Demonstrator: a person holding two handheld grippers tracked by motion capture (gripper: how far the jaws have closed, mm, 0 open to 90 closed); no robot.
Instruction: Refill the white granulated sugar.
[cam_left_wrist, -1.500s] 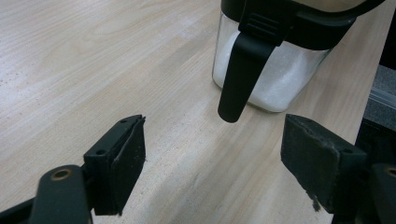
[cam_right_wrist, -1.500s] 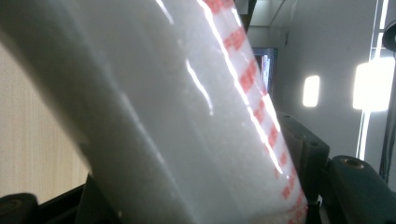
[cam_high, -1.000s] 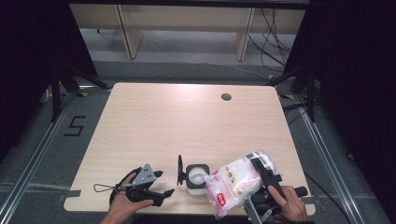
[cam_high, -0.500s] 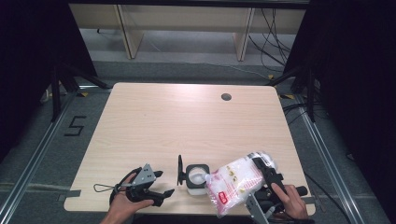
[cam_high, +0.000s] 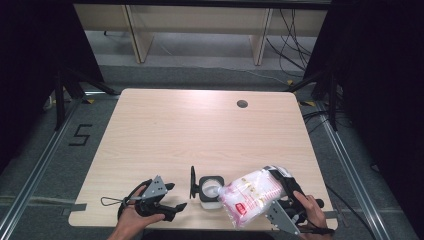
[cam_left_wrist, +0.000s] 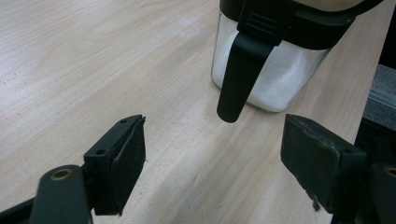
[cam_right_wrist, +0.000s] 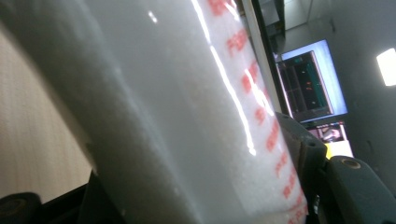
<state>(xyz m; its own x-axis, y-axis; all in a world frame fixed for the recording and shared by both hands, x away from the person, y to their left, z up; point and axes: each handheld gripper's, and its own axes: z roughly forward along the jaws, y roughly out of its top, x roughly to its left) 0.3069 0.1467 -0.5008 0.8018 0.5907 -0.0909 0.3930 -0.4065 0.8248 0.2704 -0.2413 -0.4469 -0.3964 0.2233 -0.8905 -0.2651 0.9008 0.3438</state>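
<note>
— What's around the jar (cam_high: 210, 189)?

— It stands near the table (cam_high: 200, 125)'s front edge, its black lid (cam_high: 192, 182) swung up on its left side. My left gripper (cam_high: 170, 196) lies just left of it, jaws wide apart with nothing between them, my hand (cam_high: 131, 220) wrapped round the body from below. To the jar's right I hold a plastic bag (cam_high: 250, 197) of white grains tipped over, its low end right at the jar's mouth. My right gripper (cam_high: 285, 192) is clamped on the bag's far end, jaws spread by its bulk.

— Anything in the way?

— The raised lid stands between my left gripper and the jar's opening.

— What do the close views add?

— From the left gripper view, the jar (cam_left_wrist: 266, 79) is clear glass, with white grains inside and a black latch (cam_left_wrist: 238, 74) hanging down its side. From the right gripper view, red print on the bag (cam_right_wrist: 196, 116), pressed close between the jaws.
</note>
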